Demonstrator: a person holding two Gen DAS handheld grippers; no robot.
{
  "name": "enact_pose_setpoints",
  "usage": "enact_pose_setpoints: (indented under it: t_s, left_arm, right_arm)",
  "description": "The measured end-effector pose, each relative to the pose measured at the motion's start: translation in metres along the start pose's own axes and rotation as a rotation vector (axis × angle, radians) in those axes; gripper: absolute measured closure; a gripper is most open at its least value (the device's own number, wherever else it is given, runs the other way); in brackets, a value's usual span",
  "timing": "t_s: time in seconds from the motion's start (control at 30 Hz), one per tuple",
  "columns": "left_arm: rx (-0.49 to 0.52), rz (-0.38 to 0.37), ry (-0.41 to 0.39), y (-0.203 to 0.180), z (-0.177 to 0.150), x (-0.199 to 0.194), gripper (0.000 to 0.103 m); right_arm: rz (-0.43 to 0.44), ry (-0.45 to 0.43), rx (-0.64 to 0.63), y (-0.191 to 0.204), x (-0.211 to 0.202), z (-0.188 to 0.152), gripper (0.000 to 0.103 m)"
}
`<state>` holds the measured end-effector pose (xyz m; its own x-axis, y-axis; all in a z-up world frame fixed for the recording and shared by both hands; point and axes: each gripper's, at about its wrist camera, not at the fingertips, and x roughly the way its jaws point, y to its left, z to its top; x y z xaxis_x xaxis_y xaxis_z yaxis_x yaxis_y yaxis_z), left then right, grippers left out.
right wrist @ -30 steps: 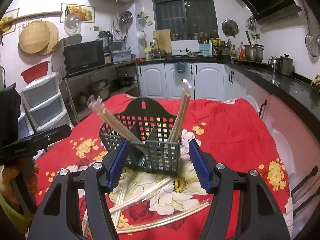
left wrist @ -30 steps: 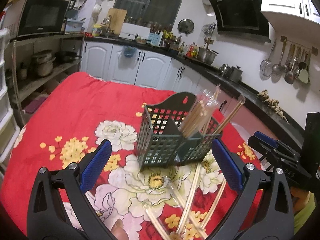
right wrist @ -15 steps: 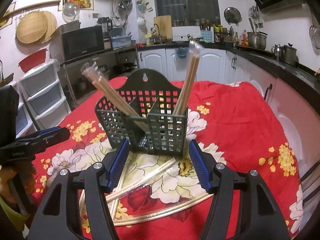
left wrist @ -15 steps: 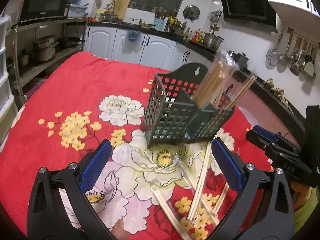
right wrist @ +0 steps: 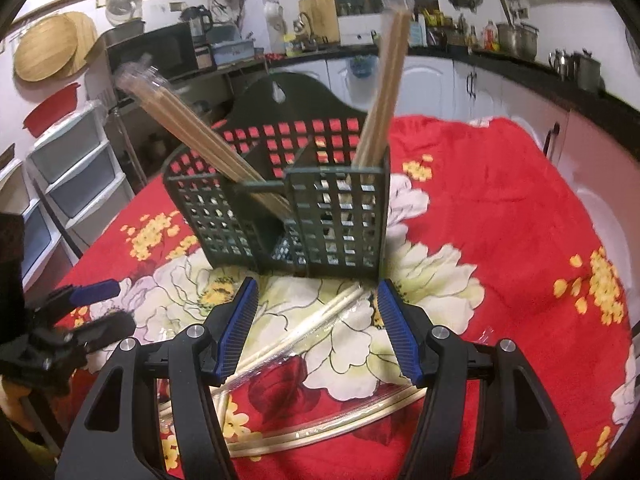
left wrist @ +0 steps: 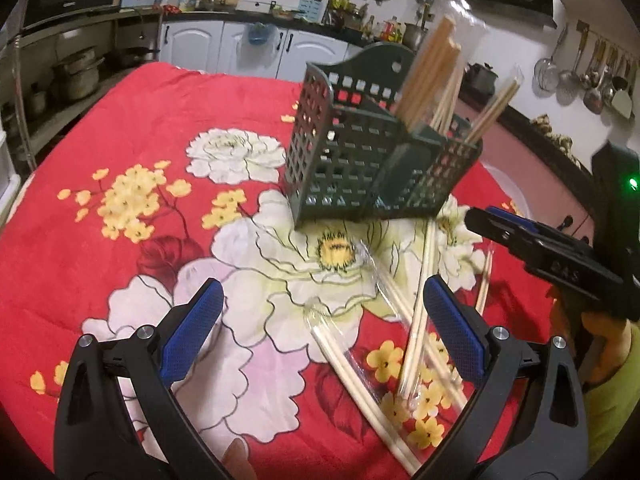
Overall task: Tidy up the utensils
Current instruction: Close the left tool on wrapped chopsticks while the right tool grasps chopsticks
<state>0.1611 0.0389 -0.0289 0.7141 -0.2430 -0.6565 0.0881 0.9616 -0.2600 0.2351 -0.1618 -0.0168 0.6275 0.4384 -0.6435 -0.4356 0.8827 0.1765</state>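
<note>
Since the wrapped chopsticks (right wrist: 320, 320) look light, stiff and slippery in film, pinch mid-length; both the left gripper (left wrist: 320, 320) and right gripper (right wrist: 316, 324) gape empty.

Surface (left wrist: 120, 128): you have it covered edge to edge by a red cloth (right wrist: 500, 208) printed with large white and small yellow flowers.

On the cloth:
- One dark green caddy (left wrist: 360, 168), lattice-walled, standing upright on a white flower near the middle. Its compartments hold wrapped chopsticks (right wrist: 384, 88) that lean outward.
- Several loose pairs (left wrist: 416, 320) in clear sleeves, lying flat just in front of the caddy, crossed over one another. In your right wrist view, one long pair (right wrist: 332, 428) lies nearest you, across the rest.
</note>
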Motion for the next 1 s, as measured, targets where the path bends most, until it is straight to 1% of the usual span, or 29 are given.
enact_pose_setpoints:
  t_s: [0.07, 0.13, 0.2, 0.3, 0.43, 0.57, 0.67, 0.73, 0.77, 0.83, 0.87, 0.93, 1.0]
  left_arm:
    - [0.002, -0.006, 0.018, -0.002, -0.003, 0.003, 0.012]
    - [0.0, -0.014, 0.036, -0.002, -0.005, 0.007, 0.019]
    - [-0.009, -0.036, 0.066, -0.002, -0.008, 0.012, 0.022]
    - [-0.031, -0.07, 0.101, 0.0, -0.011, 0.02, 0.029]
    - [-0.05, -0.075, 0.138, 0.002, -0.015, 0.028, 0.039]
    - [-0.045, -0.066, 0.152, 0.002, -0.018, 0.032, 0.042]
    - [-0.034, -0.058, 0.157, 0.002, -0.018, 0.035, 0.048]
    - [-0.024, -0.049, 0.158, 0.002, -0.018, 0.036, 0.054]
    - [-0.02, -0.045, 0.159, 0.002, -0.017, 0.037, 0.056]
    - [-0.015, -0.036, 0.161, 0.004, -0.017, 0.038, 0.064]
    - [-0.014, -0.031, 0.162, 0.005, -0.016, 0.039, 0.066]
    - [-0.014, -0.024, 0.163, 0.008, -0.015, 0.04, 0.076]
    - [-0.027, -0.024, 0.164, 0.013, -0.014, 0.041, 0.081]
  right_arm:
    - [0.008, 0.023, 0.028, -0.004, 0.008, -0.001, 0.044]
    - [0.01, 0.039, 0.045, -0.006, 0.014, -0.001, 0.047]
    - [0.011, 0.057, 0.064, -0.01, 0.022, -0.001, 0.048]
    - [0.016, 0.079, 0.101, -0.015, 0.031, -0.001, 0.05]
    - [0.014, 0.101, 0.145, -0.021, 0.044, -0.002, 0.053]
    - [-0.005, 0.11, 0.163, -0.024, 0.053, -0.002, 0.054]
    - [-0.013, 0.124, 0.183, -0.027, 0.059, -0.003, 0.056]
    - [-0.018, 0.13, 0.196, -0.03, 0.062, -0.003, 0.06]
    - [-0.019, 0.133, 0.203, -0.031, 0.063, -0.003, 0.061]
    - [-0.02, 0.136, 0.211, -0.034, 0.062, -0.003, 0.066]
    - [-0.019, 0.139, 0.216, -0.036, 0.063, -0.003, 0.067]
    - [-0.02, 0.141, 0.22, -0.039, 0.062, -0.003, 0.071]
    - [-0.022, 0.143, 0.222, -0.04, 0.063, -0.003, 0.075]
